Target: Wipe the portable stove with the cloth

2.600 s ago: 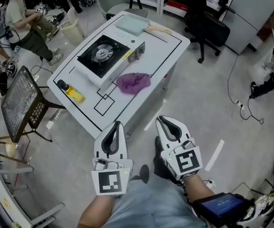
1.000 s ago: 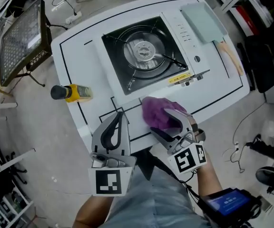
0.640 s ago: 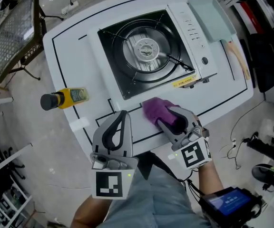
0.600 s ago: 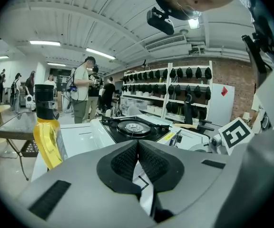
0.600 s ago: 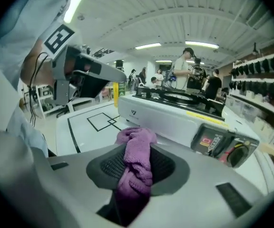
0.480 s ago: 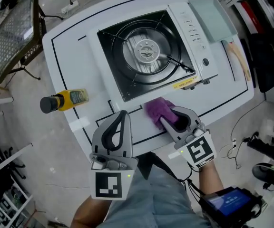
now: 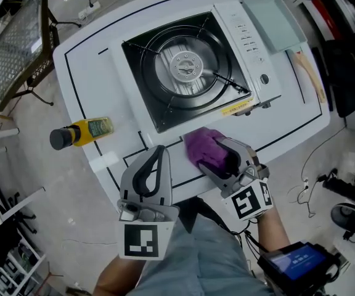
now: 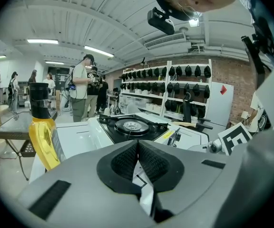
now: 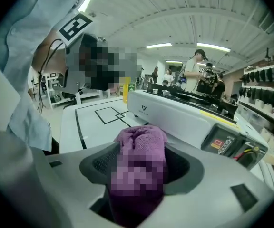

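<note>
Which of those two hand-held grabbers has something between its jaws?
The right gripper: the purple cloth sits between its jaws, which have just been opening. The left gripper has its jaws together, empty.

Bright, even light from ceiling strip lights (image 8: 42, 41); soft shadows, fisheye-warped edges

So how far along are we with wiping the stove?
Done: the right gripper is at the crumpled purple cloth, on the white table before the white portable stove with its black burner tray. In hand: the cloth sits unclamped between its jaws, which have just been opening. Remaining: grip, lift, then all the wiping; the cloth isn't on the stove yet.
</note>
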`<state>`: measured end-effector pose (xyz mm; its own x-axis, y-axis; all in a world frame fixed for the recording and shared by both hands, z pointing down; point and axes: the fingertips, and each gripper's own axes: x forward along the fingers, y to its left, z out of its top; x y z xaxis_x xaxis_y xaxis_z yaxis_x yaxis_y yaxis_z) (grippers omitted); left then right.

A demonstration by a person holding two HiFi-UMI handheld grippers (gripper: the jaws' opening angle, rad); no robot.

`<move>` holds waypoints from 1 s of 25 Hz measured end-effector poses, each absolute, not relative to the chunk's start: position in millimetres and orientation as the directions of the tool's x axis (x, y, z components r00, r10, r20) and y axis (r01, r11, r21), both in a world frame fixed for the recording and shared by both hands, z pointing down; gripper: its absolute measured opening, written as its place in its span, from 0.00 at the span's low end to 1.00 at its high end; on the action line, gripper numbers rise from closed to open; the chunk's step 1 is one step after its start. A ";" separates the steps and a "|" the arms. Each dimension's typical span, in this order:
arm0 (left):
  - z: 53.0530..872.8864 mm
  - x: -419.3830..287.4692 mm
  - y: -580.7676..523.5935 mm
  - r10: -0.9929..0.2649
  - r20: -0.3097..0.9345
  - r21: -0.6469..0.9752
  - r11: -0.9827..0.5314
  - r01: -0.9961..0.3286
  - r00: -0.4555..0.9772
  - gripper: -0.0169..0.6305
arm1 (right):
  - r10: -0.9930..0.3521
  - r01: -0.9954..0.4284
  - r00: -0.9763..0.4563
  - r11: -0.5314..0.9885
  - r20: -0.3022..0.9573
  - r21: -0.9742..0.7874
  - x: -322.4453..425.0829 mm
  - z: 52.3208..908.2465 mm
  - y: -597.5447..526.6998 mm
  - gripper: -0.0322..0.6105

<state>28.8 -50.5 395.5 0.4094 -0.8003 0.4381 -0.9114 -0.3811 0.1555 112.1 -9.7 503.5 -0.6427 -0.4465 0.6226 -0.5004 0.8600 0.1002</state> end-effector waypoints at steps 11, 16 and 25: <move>355.9 19.8 -26.5 -0.854 0.361 0.115 -0.357 -0.927 0.374 0.05 | -0.548 -0.724 -0.648 0.659 0.529 -0.205 129.7 468.3 -20.1 0.23; 310.4 8.6 -6.8 -0.898 0.286 0.086 -0.322 -0.943 0.333 0.05 | -0.558 -0.689 -0.692 0.699 0.458 -0.191 120.2 406.1 -2.5 0.23; 232.9 -6.1 25.1 -0.947 0.140 0.019 -0.288 -0.957 0.288 0.06 | -0.535 -0.599 -0.782 0.787 0.320 -0.146 73.9 307.6 23.9 0.23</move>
